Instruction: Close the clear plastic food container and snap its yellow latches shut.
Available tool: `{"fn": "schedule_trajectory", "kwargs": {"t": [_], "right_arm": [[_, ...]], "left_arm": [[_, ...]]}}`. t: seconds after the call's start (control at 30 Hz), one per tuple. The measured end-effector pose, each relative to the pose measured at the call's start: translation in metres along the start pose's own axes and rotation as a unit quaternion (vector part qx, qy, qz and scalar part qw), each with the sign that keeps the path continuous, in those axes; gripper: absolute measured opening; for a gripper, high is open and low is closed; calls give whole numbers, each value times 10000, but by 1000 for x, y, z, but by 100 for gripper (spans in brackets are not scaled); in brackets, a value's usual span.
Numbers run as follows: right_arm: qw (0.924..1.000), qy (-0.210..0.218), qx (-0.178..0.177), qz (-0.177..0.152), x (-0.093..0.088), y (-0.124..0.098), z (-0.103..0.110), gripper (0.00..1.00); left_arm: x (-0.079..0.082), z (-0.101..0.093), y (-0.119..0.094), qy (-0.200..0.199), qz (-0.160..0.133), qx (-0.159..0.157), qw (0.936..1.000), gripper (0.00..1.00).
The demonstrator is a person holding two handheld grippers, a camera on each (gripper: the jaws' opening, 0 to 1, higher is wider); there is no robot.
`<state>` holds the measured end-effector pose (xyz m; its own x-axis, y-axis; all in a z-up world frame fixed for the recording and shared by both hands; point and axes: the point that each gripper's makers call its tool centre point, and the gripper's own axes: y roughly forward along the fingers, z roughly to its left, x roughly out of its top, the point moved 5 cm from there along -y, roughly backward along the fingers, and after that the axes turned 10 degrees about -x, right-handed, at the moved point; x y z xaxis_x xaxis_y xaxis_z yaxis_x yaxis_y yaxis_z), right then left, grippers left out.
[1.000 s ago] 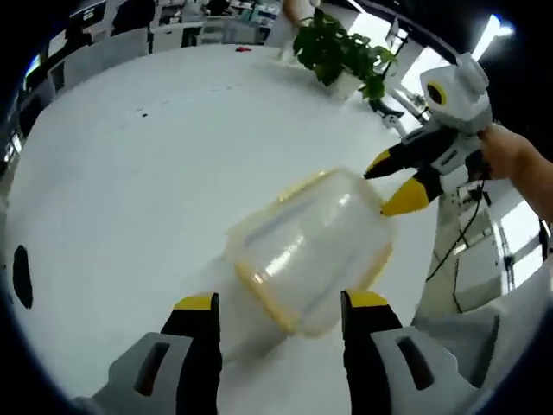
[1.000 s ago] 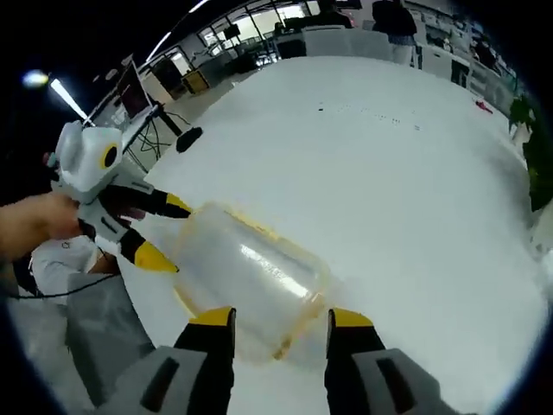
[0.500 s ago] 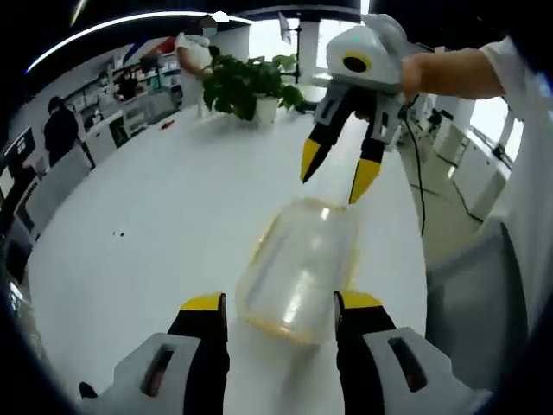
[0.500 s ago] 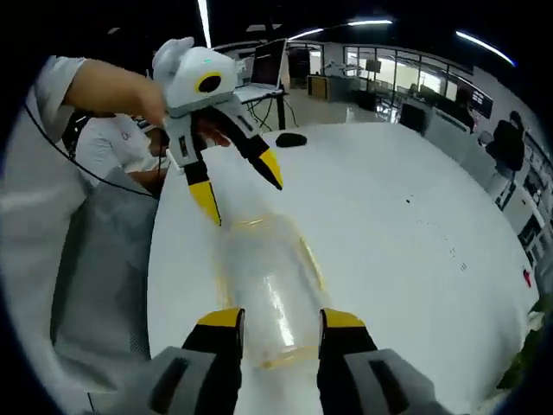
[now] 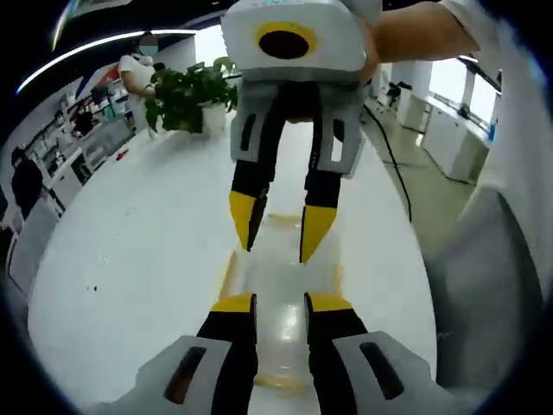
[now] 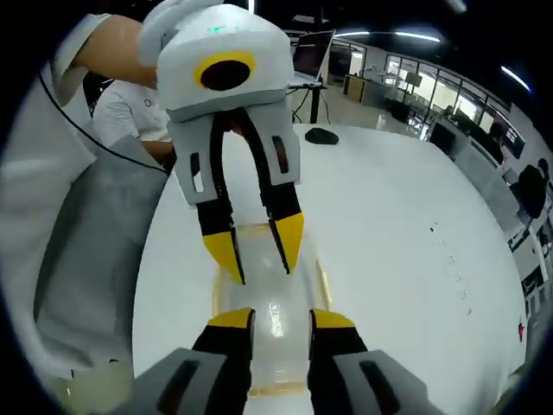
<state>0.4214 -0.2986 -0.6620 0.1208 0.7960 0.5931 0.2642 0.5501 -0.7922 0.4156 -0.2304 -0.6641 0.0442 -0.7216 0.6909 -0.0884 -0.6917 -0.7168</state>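
The clear plastic container [image 5: 281, 272] with its yellow rim [image 5: 229, 264] lies on the white table, running lengthwise between my two grippers. My left gripper [image 5: 281, 303] stands over its near end, jaws drawn close with a small gap and the lid showing between them. Facing it from the far end is my right gripper [image 5: 281, 232], tips down on the container. In the right gripper view the container [image 6: 268, 290] lies the same way, with the right gripper [image 6: 281, 318] at the near end and the left gripper [image 6: 257, 249] opposite. Whether either clamps a latch is unclear.
The white table [image 5: 130, 225] spreads wide to the left, with a potted plant [image 5: 186, 91] at its far side. A person's hand [image 5: 415, 30] holds the opposite gripper. A dark mouse [image 6: 321, 136] lies far across the table [image 6: 397, 233]. The table edge runs close beside the container.
Both grippers have closed in on the container's two ends and now face each other closely. The jaws of each have narrowed. The container now lies straight between them.
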Motion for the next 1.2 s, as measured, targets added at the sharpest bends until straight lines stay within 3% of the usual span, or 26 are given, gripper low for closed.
{"fn": "schedule_trajectory", "kwargs": {"t": [0.2, 0.3, 0.37, 0.43, 0.5, 0.57, 0.83, 1.0, 1.1, 1.2], "right_arm": [[9997, -147, 136, 138, 0, 11, -3, 19], [9996, -140, 169, 153, 1, 13, -7, 22], [9997, -25, 183, 174, 1, 15, -10, 28], [9996, 41, 180, 218, 1, 18, -13, 43], [9991, 19, 254, 347, -2, 21, -12, 56], [9985, -164, 378, 374, -2, 20, -11, 51], [9965, -187, 679, 449, 4, 28, -10, 50], [9933, -345, 752, 811, -4, 34, -10, 52], [9929, -353, 811, 797, -2, 34, -11, 52], [9926, -402, 815, 810, -1, 34, -11, 51]], "left_arm": [[-5, -4, 9, 143, 212, -161, 9995, 18], [-6, -8, 13, 177, 226, -204, 9994, 20], [-6, -12, 16, 111, 212, -261, 9994, 28], [-10, -17, 21, 61, 388, -287, 9988, 45], [-12, -19, 22, 296, 505, -232, 9980, 59], [-11, -22, 22, 343, 500, -246, 9979, 58], [-8, -20, 28, 570, 510, -157, 9969, 51], [-8, -16, 29, 662, 606, -18, 9960, 47], [-10, -19, 31, 1098, 851, 81, 9903, 48], [-10, -24, 30, 1143, 807, 41, 9902, 44]]}}
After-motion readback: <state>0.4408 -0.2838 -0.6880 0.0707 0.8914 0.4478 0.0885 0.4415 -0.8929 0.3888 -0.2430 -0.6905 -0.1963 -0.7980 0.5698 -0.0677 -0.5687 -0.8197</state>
